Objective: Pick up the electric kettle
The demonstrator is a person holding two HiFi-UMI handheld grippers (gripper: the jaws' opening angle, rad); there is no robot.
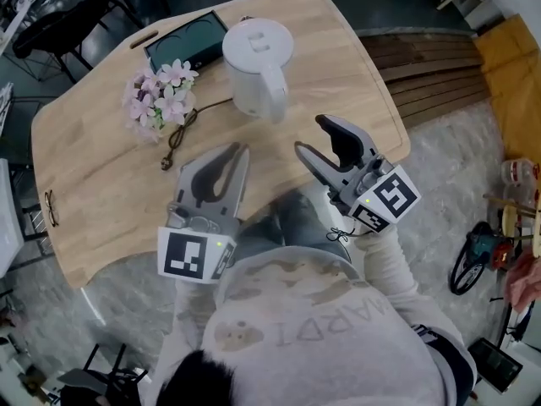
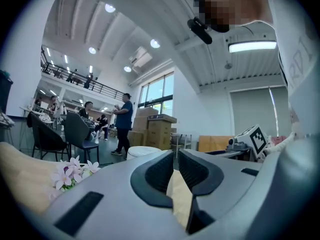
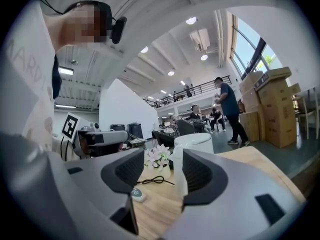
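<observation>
The white electric kettle [image 1: 256, 62] stands upright on the wooden table [image 1: 93, 184], with its handle [image 1: 275, 97] towards me. My right gripper [image 1: 311, 138] is open and empty, just short of the handle and a little to its right. In the right gripper view the kettle [image 3: 192, 146] shows ahead between the spread jaws, partly behind the right one. My left gripper [image 1: 239, 150] hovers over the table's near part with its jaws together and nothing in them. Its view shows the kettle lid [image 2: 145, 151] low ahead.
Pink artificial flowers [image 1: 161, 100] and a dark coiled cord [image 1: 179, 132] lie left of the kettle. A black tray-like base [image 1: 188, 45] sits behind them. Glasses [image 1: 51, 208] rest at the table's left edge. Wooden planks [image 1: 431, 66] lie on the floor at right.
</observation>
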